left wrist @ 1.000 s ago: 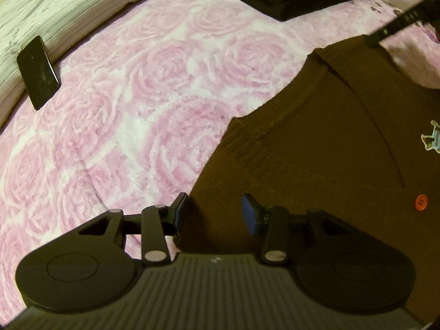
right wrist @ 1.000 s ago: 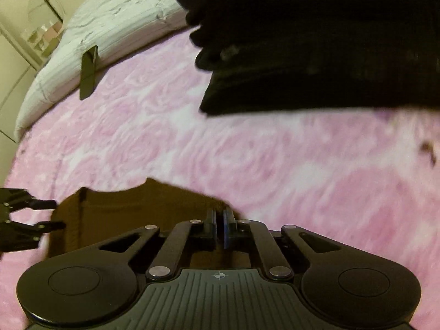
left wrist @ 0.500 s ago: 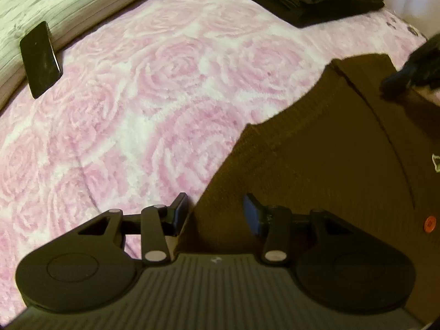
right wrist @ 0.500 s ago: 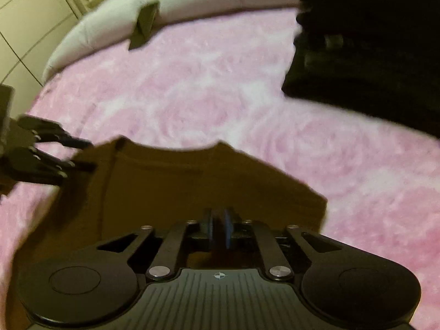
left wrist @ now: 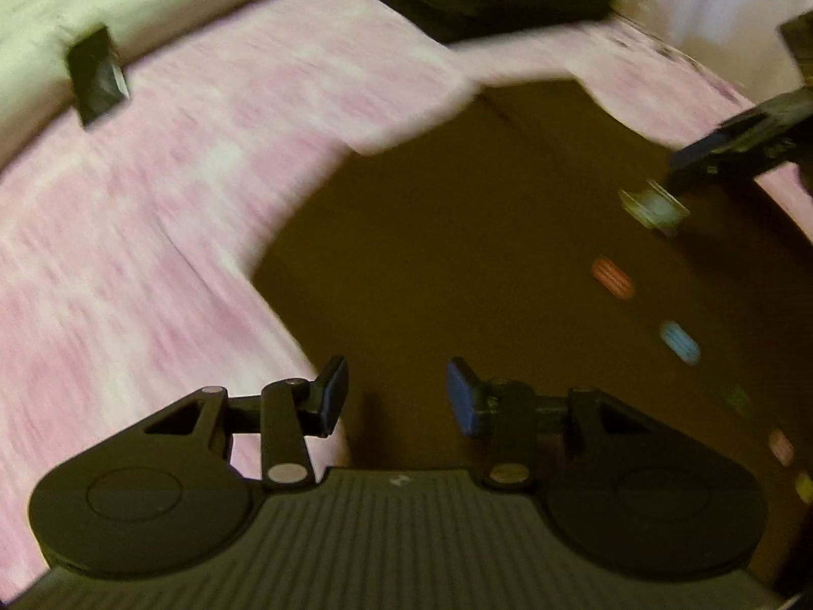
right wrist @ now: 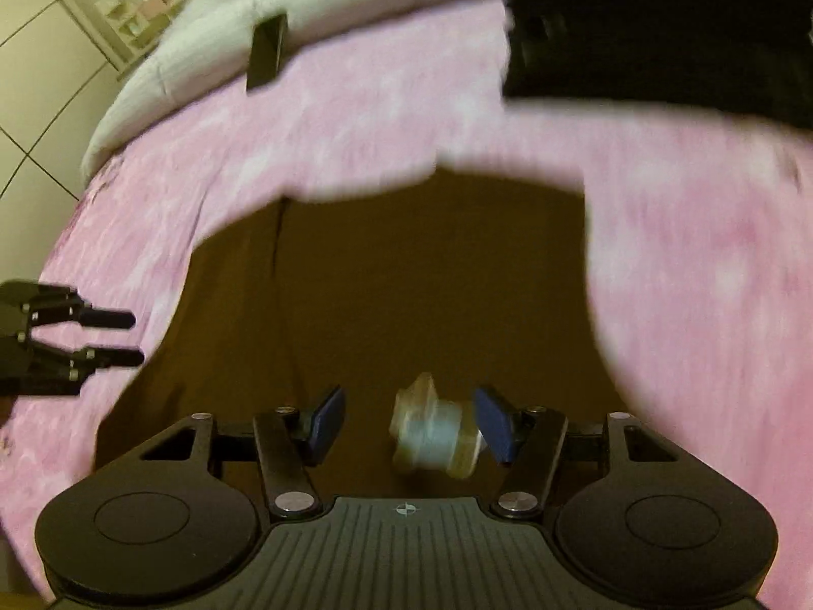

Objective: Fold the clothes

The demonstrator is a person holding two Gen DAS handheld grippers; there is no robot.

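Cardigan (right wrist: 406, 279) shifted up bed (right wrist: 686, 254); right claw (right wrist: 410, 424) opening, empty; left claw (left wrist: 397, 396) part open, empty. Step: laying flat. Next: fold.

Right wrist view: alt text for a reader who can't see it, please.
A brown cardigan lies spread on a pink rose-patterned blanket, with the right gripper over it, its jaws opening above a blurred patch. The left gripper enters at left.

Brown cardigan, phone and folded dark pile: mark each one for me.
brown cardigan (right wrist: 406, 279), right wrist view, on its flat middle.
phone (left wrist: 96, 79), left wrist view, on its dark face.
folded dark pile (right wrist: 660, 25), right wrist view, on its front side.
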